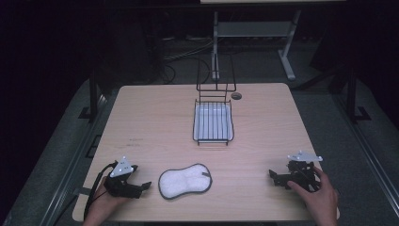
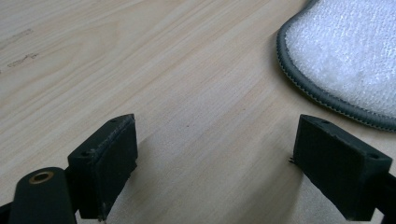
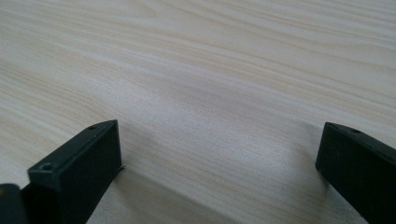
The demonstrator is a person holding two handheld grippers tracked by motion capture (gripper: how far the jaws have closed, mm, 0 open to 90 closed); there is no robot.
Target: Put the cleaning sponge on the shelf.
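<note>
While resting on counter (image 1: 155, 122) | left tool (image 1: 143, 187) agape beside white pad (image 1: 184, 181) (grey-edged) | right tool (image 1: 274, 176) agape, nothing clamped

One worktop (image 1: 155, 122) carries one white sponge pad (image 1: 184, 181) with a grey rim, one wire rack (image 1: 213, 121) with one white tray under it, and two grippers: one left gripper (image 1: 143, 186) and one right gripper (image 1: 274, 176), each with two black fingers (image 2: 109, 161)

The pad (image 1: 184, 181) at lower centre is white with a grey border; the table (image 1: 155, 122) is pale wood-grained; the rack (image 1: 213, 121) at upper centre is black wire.
</note>
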